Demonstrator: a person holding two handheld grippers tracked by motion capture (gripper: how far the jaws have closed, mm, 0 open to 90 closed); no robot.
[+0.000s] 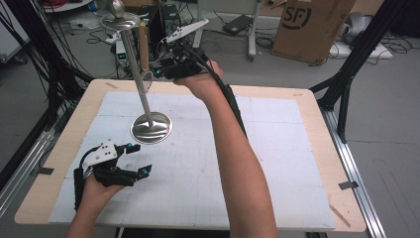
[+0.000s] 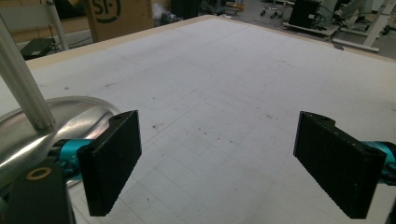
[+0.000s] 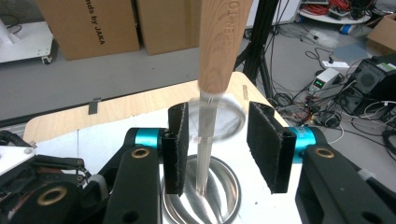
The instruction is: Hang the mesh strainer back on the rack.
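Note:
A metal stand rises from a round base (image 1: 151, 128) (image 3: 224, 186) on the table, its pole (image 1: 136, 74) tilted and topped by a dish with a ball (image 1: 120, 21). Beside the pole hangs a utensil with a wooden handle (image 1: 143, 47) (image 3: 222, 46) and a wire ring (image 1: 145, 82) below it. My right gripper (image 1: 154, 69) (image 3: 220, 137) is raised at the utensil. Its jaws stand partly apart around the blurred metal part under the handle, with a gap showing on each side. My left gripper (image 1: 140, 158) (image 2: 219, 163) rests open near the front left, just right of the base (image 2: 79, 112).
The table (image 1: 277, 148) has a white gridded mat with a wooden border. Cardboard boxes (image 1: 312, 25) (image 3: 88, 28), cables and electronics lie on the floor beyond the far edge. Black frame legs (image 1: 346, 89) stand at the right, and more stand at the left.

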